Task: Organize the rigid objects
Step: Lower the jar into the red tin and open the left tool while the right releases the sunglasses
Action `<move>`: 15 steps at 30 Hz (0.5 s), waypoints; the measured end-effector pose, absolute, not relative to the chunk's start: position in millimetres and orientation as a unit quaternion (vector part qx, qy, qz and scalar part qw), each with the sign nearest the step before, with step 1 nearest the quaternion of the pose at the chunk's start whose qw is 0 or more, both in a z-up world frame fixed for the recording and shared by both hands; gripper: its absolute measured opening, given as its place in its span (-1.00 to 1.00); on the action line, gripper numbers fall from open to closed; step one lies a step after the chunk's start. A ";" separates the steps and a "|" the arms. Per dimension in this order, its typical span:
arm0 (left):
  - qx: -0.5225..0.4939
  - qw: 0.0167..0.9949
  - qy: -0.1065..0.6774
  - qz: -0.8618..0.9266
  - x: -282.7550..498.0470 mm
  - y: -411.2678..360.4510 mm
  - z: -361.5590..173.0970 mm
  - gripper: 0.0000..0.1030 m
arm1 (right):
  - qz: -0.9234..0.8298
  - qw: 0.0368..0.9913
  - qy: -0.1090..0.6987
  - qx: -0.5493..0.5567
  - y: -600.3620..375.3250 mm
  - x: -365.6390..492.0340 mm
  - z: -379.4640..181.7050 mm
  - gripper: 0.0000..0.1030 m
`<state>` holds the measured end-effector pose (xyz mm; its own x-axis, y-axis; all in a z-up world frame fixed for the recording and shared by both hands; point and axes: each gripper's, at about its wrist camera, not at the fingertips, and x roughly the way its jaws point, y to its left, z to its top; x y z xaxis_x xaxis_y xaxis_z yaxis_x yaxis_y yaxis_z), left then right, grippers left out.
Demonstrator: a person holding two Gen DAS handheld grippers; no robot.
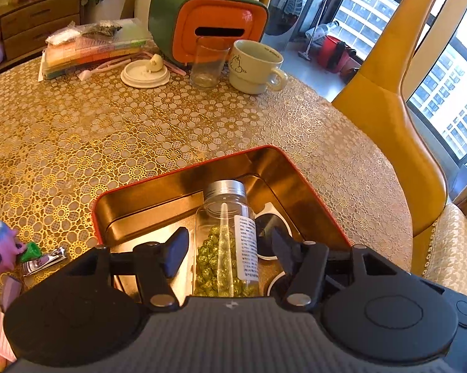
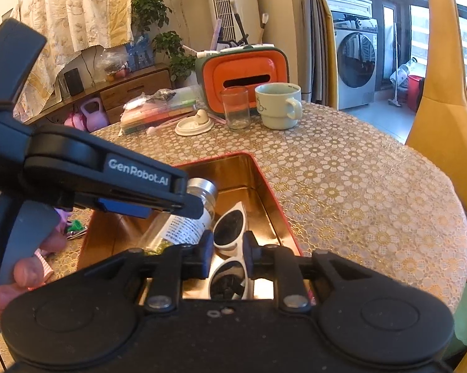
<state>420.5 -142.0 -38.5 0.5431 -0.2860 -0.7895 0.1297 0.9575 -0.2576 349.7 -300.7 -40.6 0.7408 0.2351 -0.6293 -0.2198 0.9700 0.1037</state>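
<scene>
A red tin box [image 1: 314,192] with a gold inside sits on the table near me; it also shows in the right wrist view [image 2: 277,205]. A clear bottle [image 1: 227,239] with a silver cap and green beads lies in it, between the fingers of my open left gripper [image 1: 230,248], which do not touch it. White sunglasses [image 2: 230,230] lie in the box beside the bottle [image 2: 183,227]. My right gripper [image 2: 227,250] is open above the sunglasses, its fingers either side of the frame. The left gripper [image 2: 183,205] shows over the bottle in the right wrist view.
At the far side stand a glass [image 1: 207,62], a cream mug [image 1: 255,66], a lid [image 1: 145,73], an orange and green box [image 1: 208,21] and stacked plastic cases [image 1: 93,46]. A toy [image 1: 0,245] and nail clippers [image 1: 45,261] lie left. A yellow chair [image 1: 398,118] stands right.
</scene>
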 end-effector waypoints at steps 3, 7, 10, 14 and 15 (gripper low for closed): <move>-0.079 0.879 0.455 -0.118 409.3 -137.7 -29.9 0.14 | 0.121 0.932 0.341 0.013 -298.9 344.6 -35.2 -0.49; -0.072 0.884 0.446 -0.120 393.4 -131.2 -19.9 0.14 | 0.120 0.932 0.341 0.013 -296.1 336.5 -30.4 -0.46; -0.066 0.887 0.439 -0.124 379.9 -126.7 -13.5 0.14 | 0.120 0.933 0.340 0.017 -294.8 330.0 -26.2 -0.44; -0.056 0.891 0.431 -0.127 362.1 -122.9 -4.1 0.14 | 0.122 0.934 0.336 0.017 -292.3 320.8 -19.8 -0.41; -0.055 0.893 0.429 -0.128 358.4 -121.2 -2.3 0.14 | 0.124 0.934 0.335 0.017 -291.7 318.2 -18.2 -0.39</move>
